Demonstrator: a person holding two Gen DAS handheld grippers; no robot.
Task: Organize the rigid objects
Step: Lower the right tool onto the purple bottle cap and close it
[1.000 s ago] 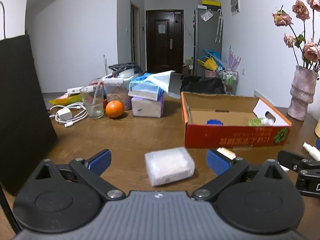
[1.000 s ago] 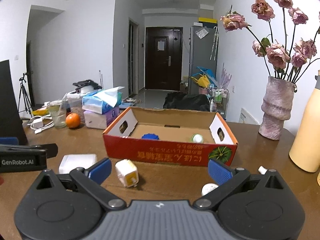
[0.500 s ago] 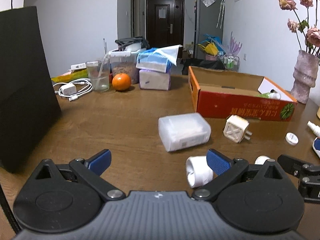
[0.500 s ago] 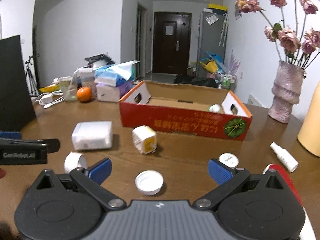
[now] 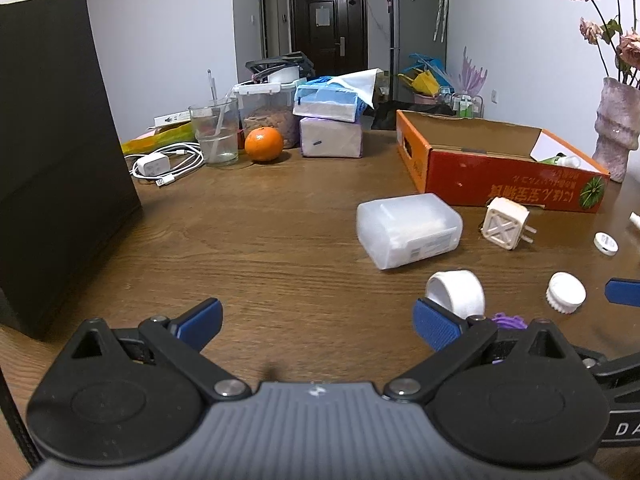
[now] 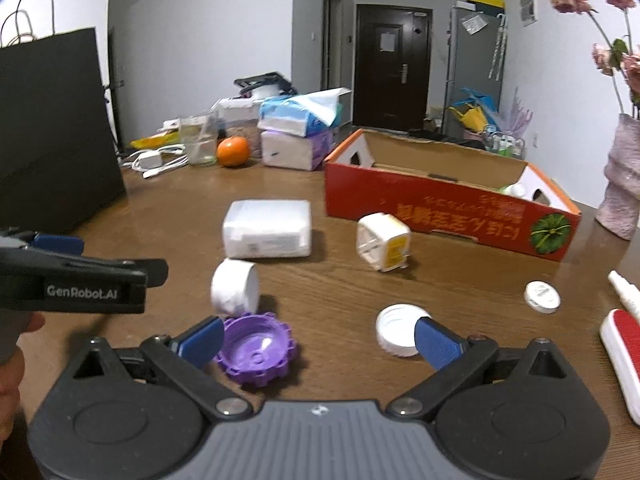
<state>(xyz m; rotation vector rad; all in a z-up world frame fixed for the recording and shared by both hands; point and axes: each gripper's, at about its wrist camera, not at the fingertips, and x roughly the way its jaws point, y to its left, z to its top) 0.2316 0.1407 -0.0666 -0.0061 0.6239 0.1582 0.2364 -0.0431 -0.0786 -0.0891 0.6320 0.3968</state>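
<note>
Loose rigid items, wooden table, awaiting sorting into the red cardboard box, which stands open-topped at 1 o'clock, presumably as collection bin. Left gripper: fingers wide apart, empty. Right gripper: fingers apart, empty, bracketing the nearest pieces, likely the next pick. Purple gear-shaped lid: toothed rim, hollow up, touching the left finger. White ribbed cap: beside the right finger.

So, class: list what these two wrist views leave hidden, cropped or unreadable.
- Red box interior: both views, front wall hides all but a green-and-white bottle.
- Purple gear-shaped lid: left view, mostly behind the left gripper's finger.
- Red-and-white item: right view, cropped by the edge.
- White plastic case label: too small to read.
</note>
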